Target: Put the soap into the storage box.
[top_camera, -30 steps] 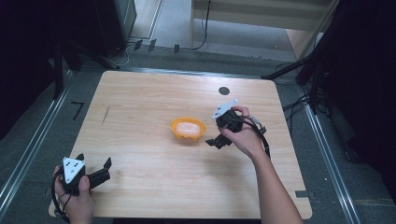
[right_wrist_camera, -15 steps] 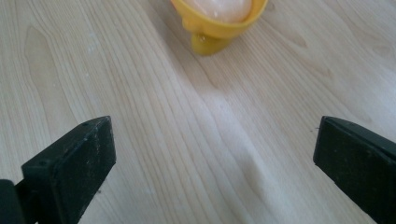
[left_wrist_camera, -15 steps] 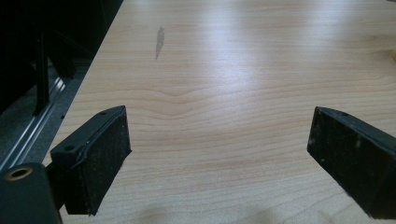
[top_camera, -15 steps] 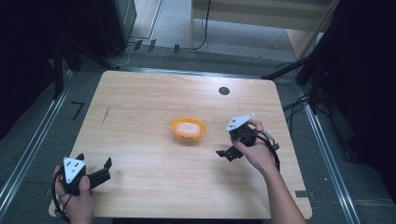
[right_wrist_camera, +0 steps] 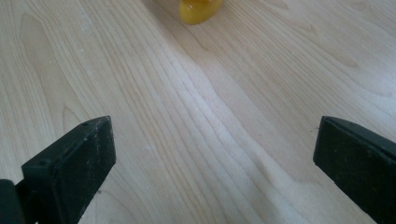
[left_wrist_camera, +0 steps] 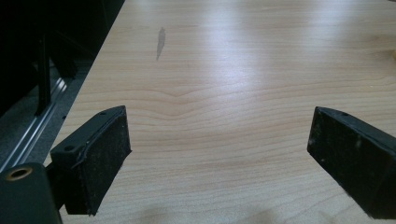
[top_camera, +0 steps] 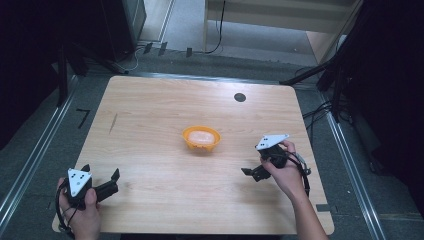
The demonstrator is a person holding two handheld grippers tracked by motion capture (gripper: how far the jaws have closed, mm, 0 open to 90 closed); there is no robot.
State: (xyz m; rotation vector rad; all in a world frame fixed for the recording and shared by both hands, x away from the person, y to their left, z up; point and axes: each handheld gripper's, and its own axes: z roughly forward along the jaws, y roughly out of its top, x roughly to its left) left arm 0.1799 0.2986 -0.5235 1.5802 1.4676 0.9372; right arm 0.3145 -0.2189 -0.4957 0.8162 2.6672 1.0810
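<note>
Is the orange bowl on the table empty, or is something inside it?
Not empty. In the high view the orange bowl stands upright and holds something pale pinkish; what it is cannot be told.

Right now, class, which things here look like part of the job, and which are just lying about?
Likely part of the job:
- orange bowl mid-table, something pale inside
- right claw, open, pulled back from the bowl
- left claw, open, at the near left corner

Just lying about:
- dark round spot on the table
- cables on the floor beyond
</note>
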